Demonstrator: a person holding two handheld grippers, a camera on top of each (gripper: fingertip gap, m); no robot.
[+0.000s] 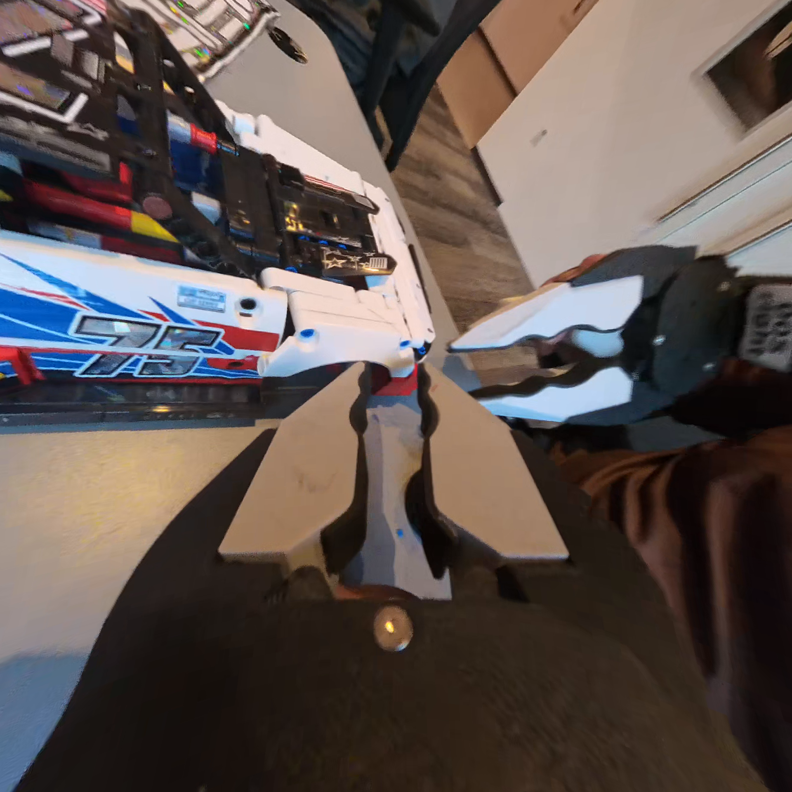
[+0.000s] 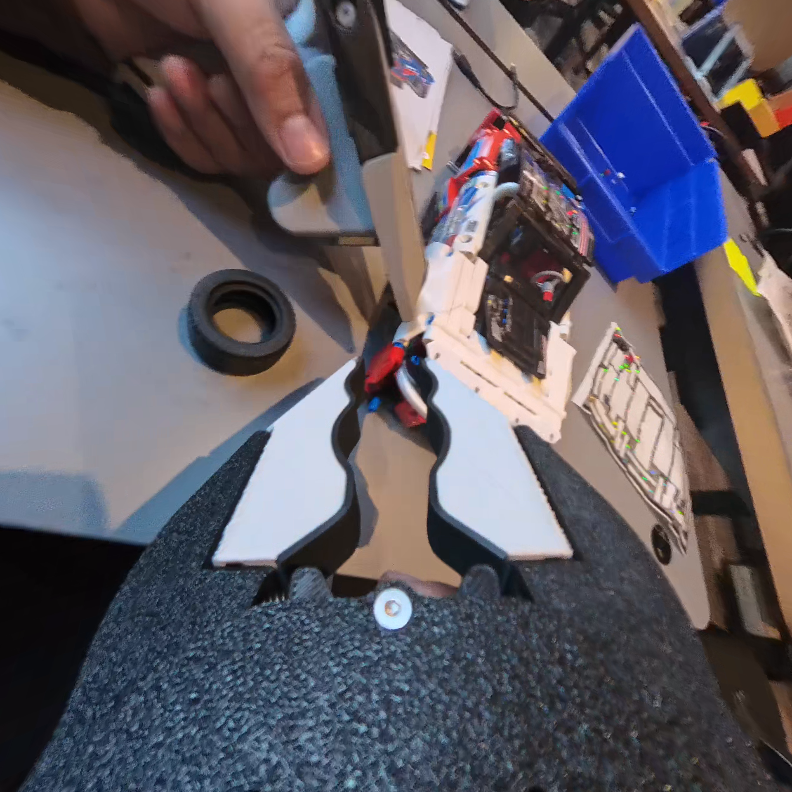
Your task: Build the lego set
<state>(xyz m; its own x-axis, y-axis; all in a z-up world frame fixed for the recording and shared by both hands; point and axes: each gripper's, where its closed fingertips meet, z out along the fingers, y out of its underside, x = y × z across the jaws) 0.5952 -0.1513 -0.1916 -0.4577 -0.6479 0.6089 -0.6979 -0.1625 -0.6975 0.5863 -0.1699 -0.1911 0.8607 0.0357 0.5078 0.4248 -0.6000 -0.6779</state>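
Note:
The lego race car (image 1: 180, 308) is white with blue and red stripes and lies on the grey table (image 1: 85, 493). My left gripper (image 1: 393, 366) has its jaws narrow, and the car's red front corner piece (image 1: 394, 383) fills the gap between the tips. My right gripper (image 1: 460, 370) comes in from the right, open, with its tips just beside that same corner. In the right wrist view, my right gripper (image 2: 392, 363) points at the red corner parts (image 2: 381, 373) of the car (image 2: 493, 300). The left gripper's finger (image 2: 403, 240) comes down from above to that corner.
A loose black tyre (image 2: 242, 321) lies on the table left of the car. A blue bin (image 2: 643, 163) stands behind the car, a sticker sheet (image 2: 634, 433) lies to its right, and a booklet (image 2: 413, 81) lies farther back. The table edge (image 1: 433, 274) runs close by the car's front. Both grippers' tips are close together, under 4 cm apart.

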